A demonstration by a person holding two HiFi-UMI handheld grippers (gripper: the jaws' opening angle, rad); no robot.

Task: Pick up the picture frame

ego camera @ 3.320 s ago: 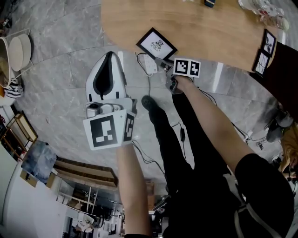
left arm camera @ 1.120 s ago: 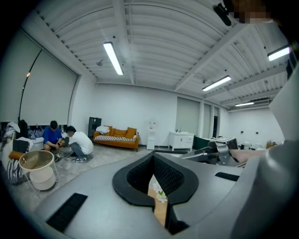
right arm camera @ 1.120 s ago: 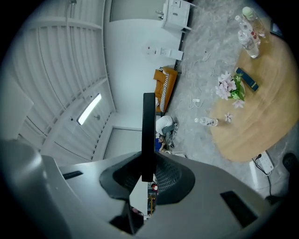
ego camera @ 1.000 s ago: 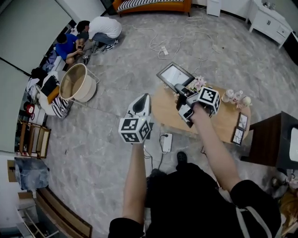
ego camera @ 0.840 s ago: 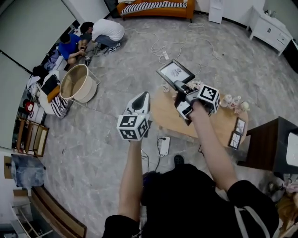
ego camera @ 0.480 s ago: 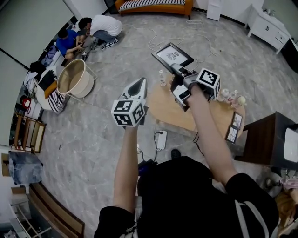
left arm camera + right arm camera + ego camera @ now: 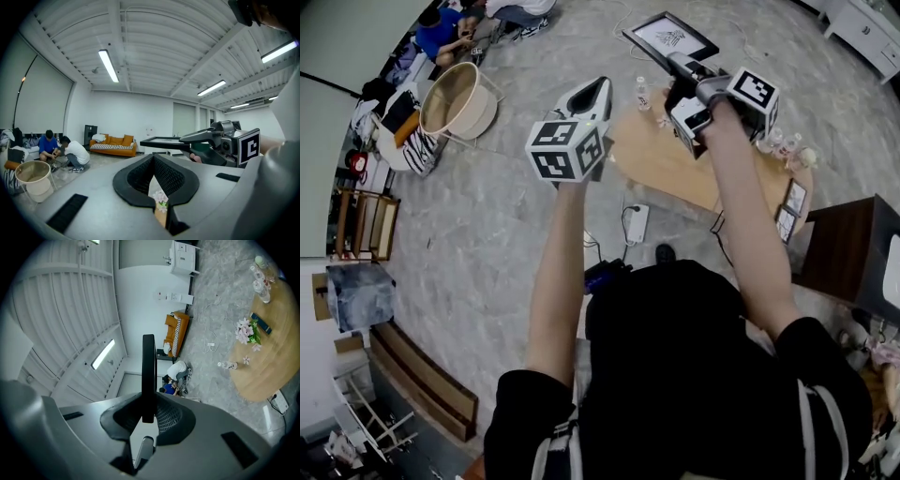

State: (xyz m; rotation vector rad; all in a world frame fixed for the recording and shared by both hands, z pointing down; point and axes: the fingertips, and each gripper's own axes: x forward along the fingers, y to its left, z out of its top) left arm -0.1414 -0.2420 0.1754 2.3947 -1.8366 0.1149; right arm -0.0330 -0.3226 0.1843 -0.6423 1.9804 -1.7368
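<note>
my right tool [image 7: 679, 62] was clamped on one edge of the picture frame [image 7: 671, 36], which stuck out roughly level in the air, well above the desk [image 7: 661, 164]. the left tool [image 7: 598, 91] was closed on nothing, off to the side and giving no support. i judged the grip thin (only a rim caught in the jaws), so a jerk or twist could have let the frame pivot, slip and drop onto the desk or the floor [image 7: 487, 206].
</note>
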